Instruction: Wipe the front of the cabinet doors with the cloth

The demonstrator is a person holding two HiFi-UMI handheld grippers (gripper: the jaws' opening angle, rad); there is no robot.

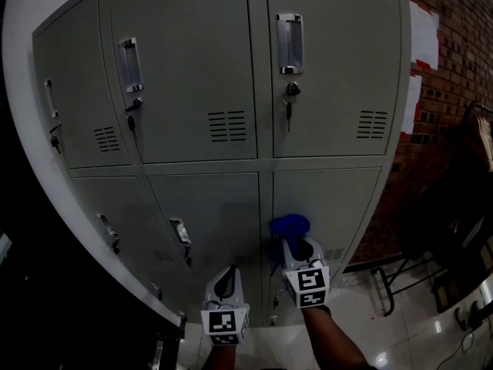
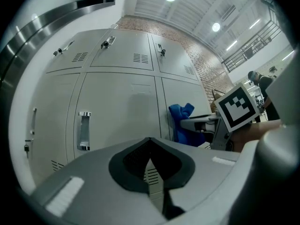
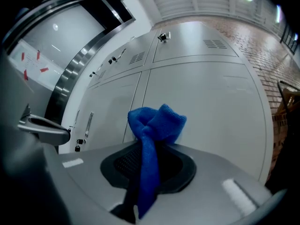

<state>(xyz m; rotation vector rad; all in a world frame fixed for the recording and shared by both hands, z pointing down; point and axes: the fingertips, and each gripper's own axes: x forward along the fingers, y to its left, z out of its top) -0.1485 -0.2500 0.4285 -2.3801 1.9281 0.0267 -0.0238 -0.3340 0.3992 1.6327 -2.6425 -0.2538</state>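
At the left of the head view the grey locker cabinet [image 1: 85, 199] curves away, its upper doors carrying recessed handles and hanging keys [image 1: 290, 92]. Low in the frame, left of centre, the left gripper [image 1: 226, 280] points at the lower middle door [image 1: 216, 206], just right of that door's handle [image 1: 179, 230]. Its own view shows its jaws pressed together with nothing caught between them, only a thin sliver of door showing past the tips. Just to its right, the right gripper [image 1: 296, 247] pinches a blue cloth [image 1: 290, 225]. In the right gripper view the cloth [image 3: 156, 123] runs as a twisted strip down between the closed jaws and bunches into a knot-like wad beyond the tips. The wad sits at the left edge of the lower right door [image 1: 339, 206], beside the seam, and it is hard to tell whether it is pressing the metal or just short of it. A brick wall [image 1: 454, 60] fills the far right. The wiping seems to be at or near its start on this lower door. Next, the wad probably needs firm contact and broad strokes rightward across the panel, and the upper doors would follow.
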